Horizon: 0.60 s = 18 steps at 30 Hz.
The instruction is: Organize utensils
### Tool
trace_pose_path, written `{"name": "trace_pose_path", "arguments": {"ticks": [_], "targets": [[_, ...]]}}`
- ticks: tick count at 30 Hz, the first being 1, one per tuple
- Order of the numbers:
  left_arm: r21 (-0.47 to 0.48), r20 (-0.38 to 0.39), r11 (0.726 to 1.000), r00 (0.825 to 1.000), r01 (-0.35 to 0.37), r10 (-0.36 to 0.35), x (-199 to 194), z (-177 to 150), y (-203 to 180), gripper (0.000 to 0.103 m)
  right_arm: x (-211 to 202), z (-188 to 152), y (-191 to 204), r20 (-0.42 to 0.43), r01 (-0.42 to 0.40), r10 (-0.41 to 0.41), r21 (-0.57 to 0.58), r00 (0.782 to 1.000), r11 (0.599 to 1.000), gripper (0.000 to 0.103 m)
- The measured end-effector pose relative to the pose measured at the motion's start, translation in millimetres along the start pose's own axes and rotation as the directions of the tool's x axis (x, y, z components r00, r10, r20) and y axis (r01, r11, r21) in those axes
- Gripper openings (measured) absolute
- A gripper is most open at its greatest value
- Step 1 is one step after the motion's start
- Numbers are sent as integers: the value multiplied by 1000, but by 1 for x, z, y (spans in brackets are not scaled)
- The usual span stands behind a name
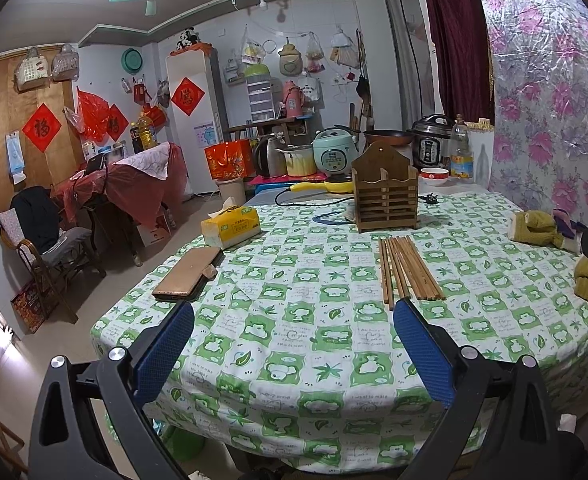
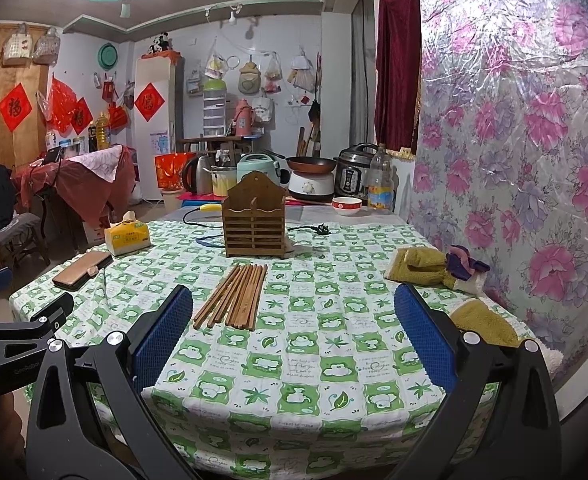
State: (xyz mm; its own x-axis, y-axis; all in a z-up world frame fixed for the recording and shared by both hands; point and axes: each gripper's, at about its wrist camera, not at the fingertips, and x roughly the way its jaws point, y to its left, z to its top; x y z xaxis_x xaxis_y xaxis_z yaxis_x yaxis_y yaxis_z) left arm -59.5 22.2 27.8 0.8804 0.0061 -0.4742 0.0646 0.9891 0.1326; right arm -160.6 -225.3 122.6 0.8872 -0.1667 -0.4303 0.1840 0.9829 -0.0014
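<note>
Several wooden chopsticks (image 1: 408, 267) lie in a loose bundle on the green-and-white tablecloth (image 1: 302, 320); they also show in the right wrist view (image 2: 236, 296). Behind them stands an empty slatted wooden utensil holder (image 1: 386, 196), also in the right wrist view (image 2: 255, 222). My left gripper (image 1: 294, 312) is open and empty, above the table's near edge, its right finger tip just short of the chopsticks' near ends. My right gripper (image 2: 294, 300) is open and empty, hovering to the right of the chopsticks. The left gripper's body shows at the right view's left edge (image 2: 22, 332).
A tissue pack (image 1: 231, 226) and a brown phone case (image 1: 188, 274) lie on the table's left part. Yellow-green cloths (image 2: 426, 266) lie at its right by the floral wall. A black cable and plug (image 2: 314, 229), a bowl (image 2: 347, 205) and kitchen appliances sit behind the holder.
</note>
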Motion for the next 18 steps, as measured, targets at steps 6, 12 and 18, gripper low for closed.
{"name": "trace_pose_path", "arguments": {"ticks": [6, 12, 18], "targets": [[-1, -1, 1000, 1000, 0, 0, 0, 0, 0, 98, 0, 0, 0, -2, -1, 1, -1, 1000, 1000, 97], [-1, -1, 1000, 1000, 1, -1, 0, 0, 0, 98, 0, -1, 0, 2, -1, 1, -1, 1000, 1000, 97], [-1, -1, 1000, 1000, 0, 0, 0, 0, -1, 98, -1, -1, 0, 4, -2, 2, -1, 1000, 1000, 97]]}}
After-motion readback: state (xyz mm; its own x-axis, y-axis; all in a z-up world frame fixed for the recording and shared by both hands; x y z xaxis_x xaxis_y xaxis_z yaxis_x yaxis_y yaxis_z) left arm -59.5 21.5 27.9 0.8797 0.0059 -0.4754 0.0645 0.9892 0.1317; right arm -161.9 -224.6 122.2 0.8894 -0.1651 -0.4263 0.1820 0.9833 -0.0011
